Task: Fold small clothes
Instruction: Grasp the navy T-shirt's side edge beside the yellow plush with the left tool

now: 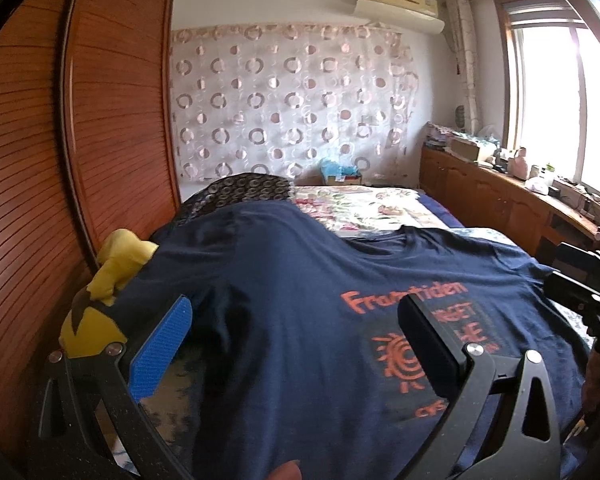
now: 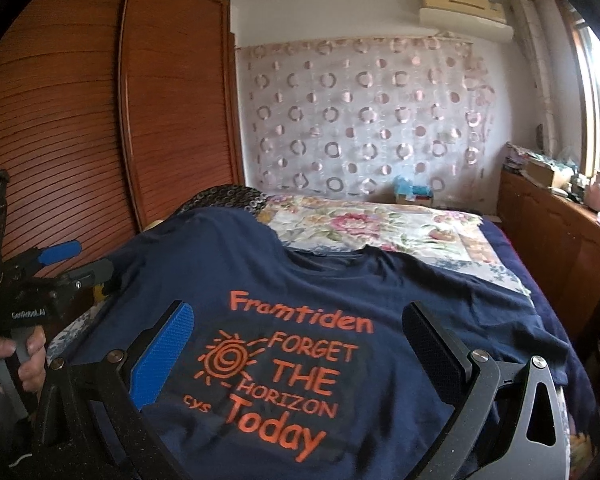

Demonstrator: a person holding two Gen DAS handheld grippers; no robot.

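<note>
A navy T-shirt [image 2: 308,280] lies spread print-up over the bed [image 2: 380,224], its collar toward the far end. Both claws hover above it with fingers spread wide and nothing between them: the left claw [image 1: 296,344] over the left side, the right claw [image 2: 300,344] over the orange lettering. It looks light, soft cotton (limp, sure to sag), so I'd pinch hem corners or shoulder seams rather than mid-cloth.
</note>
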